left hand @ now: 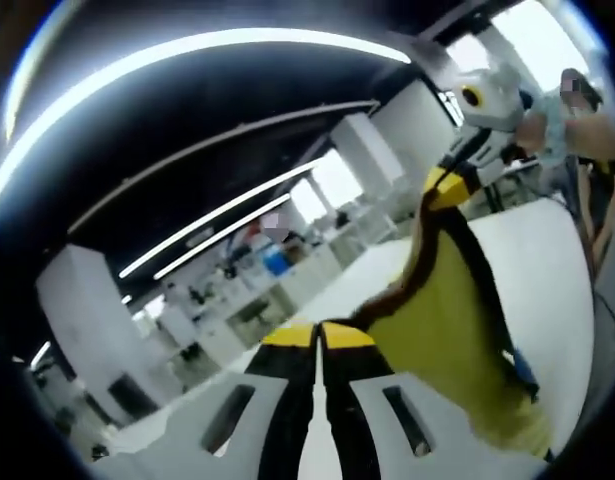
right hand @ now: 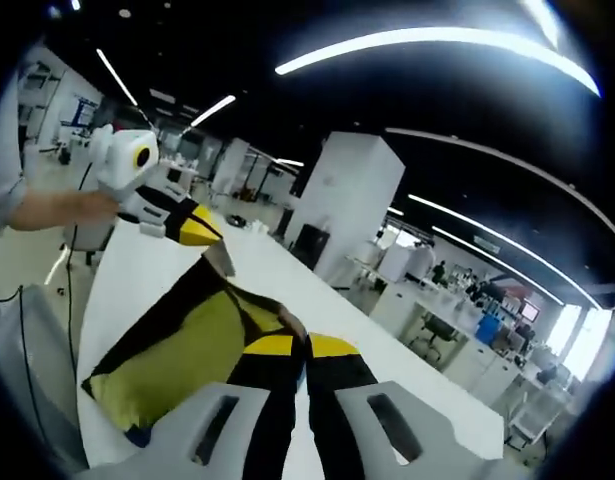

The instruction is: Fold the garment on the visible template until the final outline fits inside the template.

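Observation:
A yellow-green garment with black trim (left hand: pixel 442 320) hangs lifted over the white table (left hand: pixel 547 270), stretched between both grippers. My left gripper (left hand: pixel 318 332) is shut on one edge of it at the bottom of the left gripper view. Far up the cloth, my right gripper (left hand: pixel 445 186) pinches the other end. In the right gripper view my right gripper (right hand: pixel 306 345) is shut on the garment (right hand: pixel 182 350), and my left gripper (right hand: pixel 195 226) holds the far corner above the table (right hand: pixel 137 280). The cloth's lower part sags onto the table.
A person (left hand: pixel 587 150) stands at the table's far side; a forearm (right hand: pixel 57 208) reaches to the left gripper. A cable (right hand: pixel 72 300) hangs by the table's edge. A white pillar (right hand: pixel 347 200) and office desks (right hand: pixel 457 310) lie beyond.

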